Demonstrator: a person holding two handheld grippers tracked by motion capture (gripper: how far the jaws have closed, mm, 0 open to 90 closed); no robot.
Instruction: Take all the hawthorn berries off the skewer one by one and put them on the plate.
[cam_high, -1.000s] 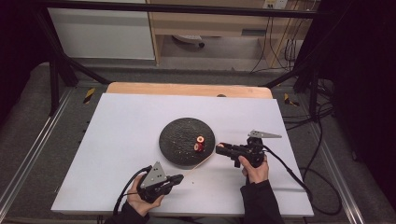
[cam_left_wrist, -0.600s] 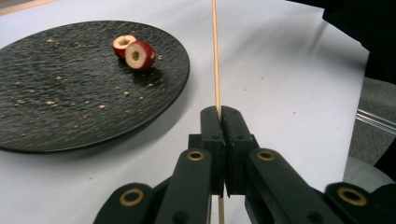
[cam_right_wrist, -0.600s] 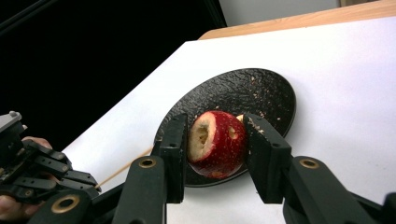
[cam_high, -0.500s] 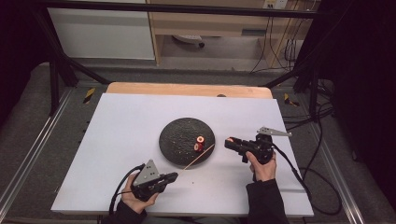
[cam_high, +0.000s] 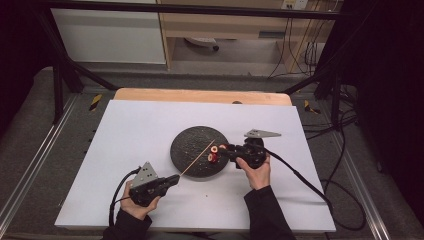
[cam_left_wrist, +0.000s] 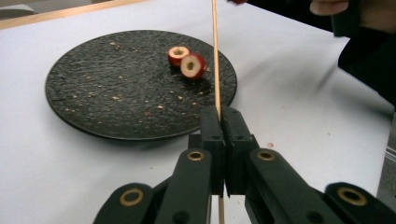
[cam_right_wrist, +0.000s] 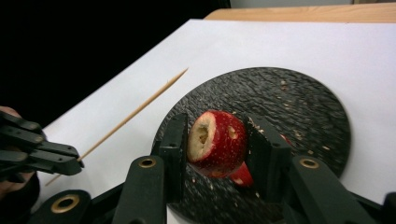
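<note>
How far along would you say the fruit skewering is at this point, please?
Done: the left gripper is shut on the wooden skewer, and the right gripper has lifted one cored red fruit piece. In hand: bringing fruit and skewer tip together; they are still apart. Left: threading that piece, then the two pieces on the black plate.

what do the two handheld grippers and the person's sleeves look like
Both the left gripper and the right gripper are black, with flat linked jaws pinned by brass-coloured rivets. Each carries a grey three-cornered plate on top and trails a black cable toward the table edge. The person wears dark long sleeves.
</note>
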